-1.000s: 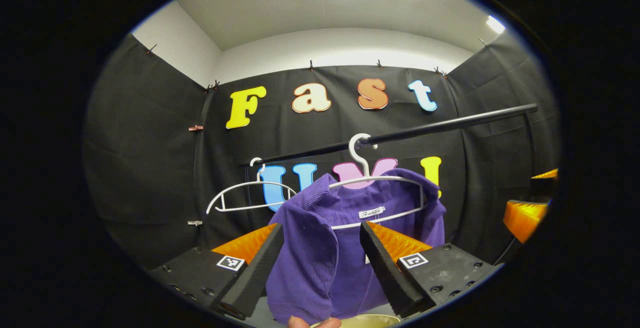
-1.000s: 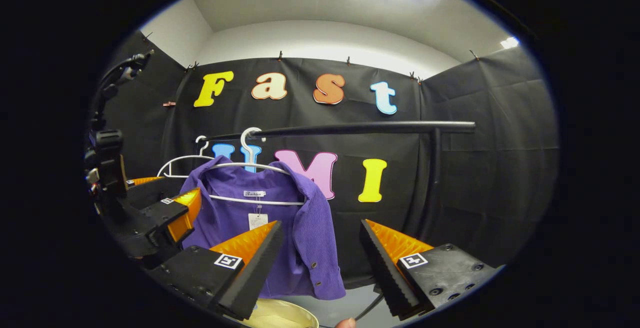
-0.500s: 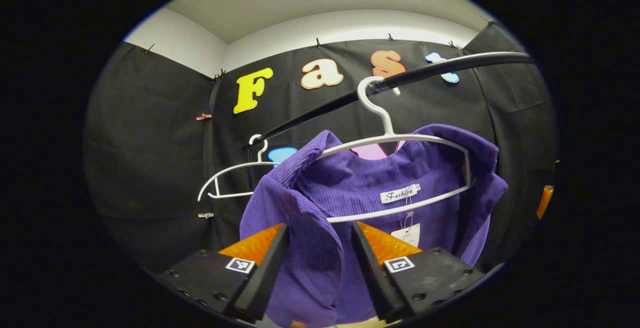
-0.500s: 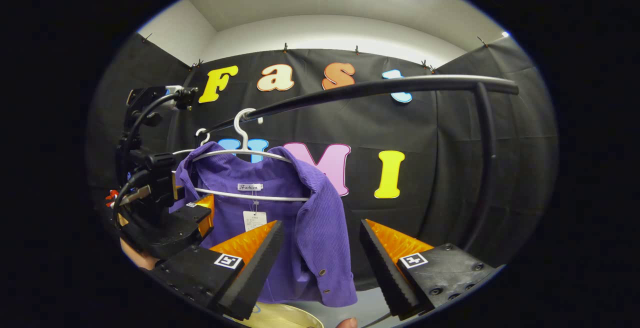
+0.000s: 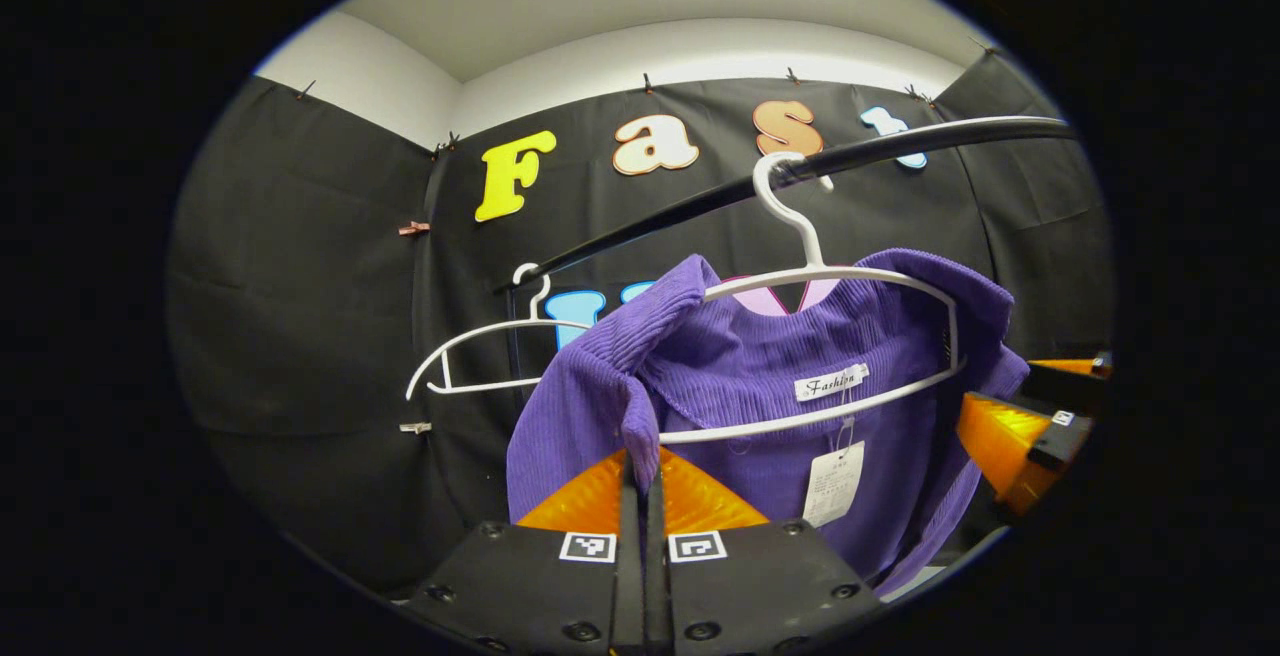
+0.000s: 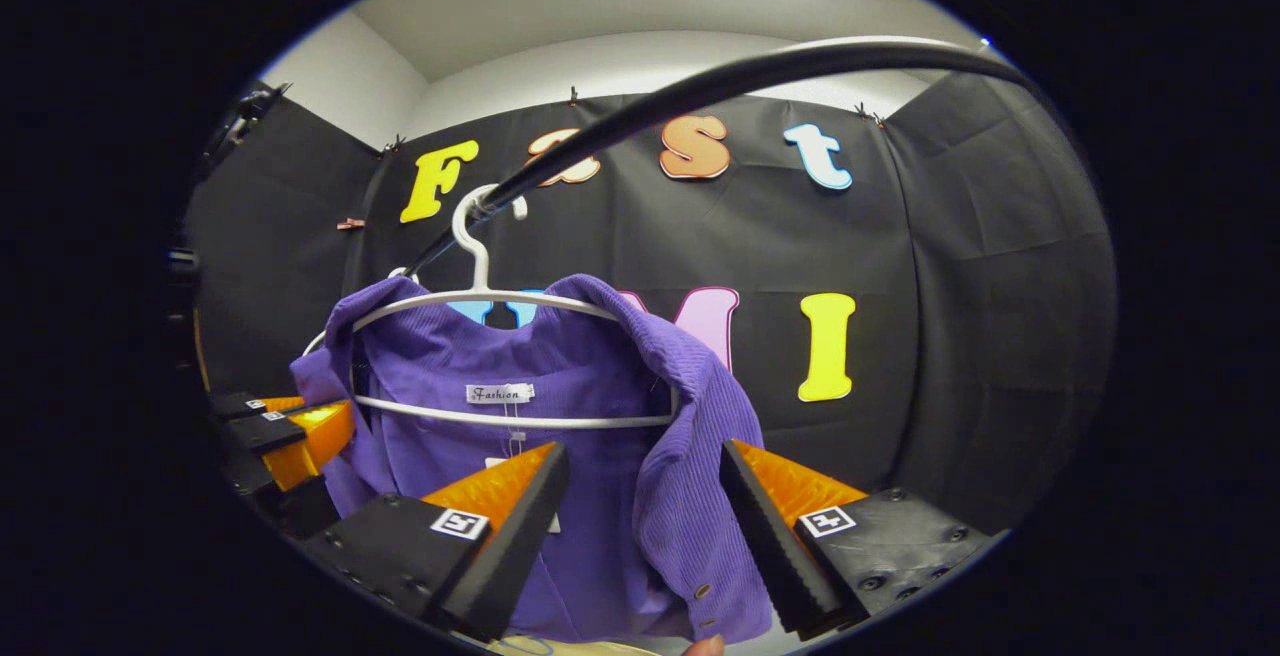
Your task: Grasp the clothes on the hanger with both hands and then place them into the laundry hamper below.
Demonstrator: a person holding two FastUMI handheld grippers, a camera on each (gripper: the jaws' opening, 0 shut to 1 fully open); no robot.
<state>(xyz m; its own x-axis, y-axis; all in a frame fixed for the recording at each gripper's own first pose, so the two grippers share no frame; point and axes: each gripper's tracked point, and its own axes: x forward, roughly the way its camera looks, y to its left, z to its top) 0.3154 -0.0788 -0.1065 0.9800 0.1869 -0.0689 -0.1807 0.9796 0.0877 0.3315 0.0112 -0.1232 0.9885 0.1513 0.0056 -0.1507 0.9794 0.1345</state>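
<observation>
A purple corduroy shirt point(image 5: 780, 366) hangs on a white hanger point(image 5: 800, 276) hooked over a black rail point(image 5: 900, 141). My left gripper point(image 5: 640, 464) is shut on the shirt's left front edge, just below the collar. In the right gripper view the same shirt point(image 6: 560, 376) hangs on the hanger point(image 6: 470, 236). My right gripper point(image 6: 643, 456) stands open, and the shirt's right front edge with its buttons hangs between the fingers. Each gripper shows in the other's view: the right gripper point(image 5: 1010, 431) beside the shirt's far side, the left gripper point(image 6: 290, 431) at the opposite edge.
An empty white hanger point(image 5: 480, 356) hangs farther left on the rail point(image 6: 750, 76). The black cloth wall stands close behind. A sliver of the pale yellow hamper point(image 6: 590, 648) and a fingertip point(image 6: 705, 646) show at the bottom of the right gripper view.
My left gripper has closed on the shirt's left front edge. My right gripper has moved in and up, so the right front edge now hangs between its open fingers.
</observation>
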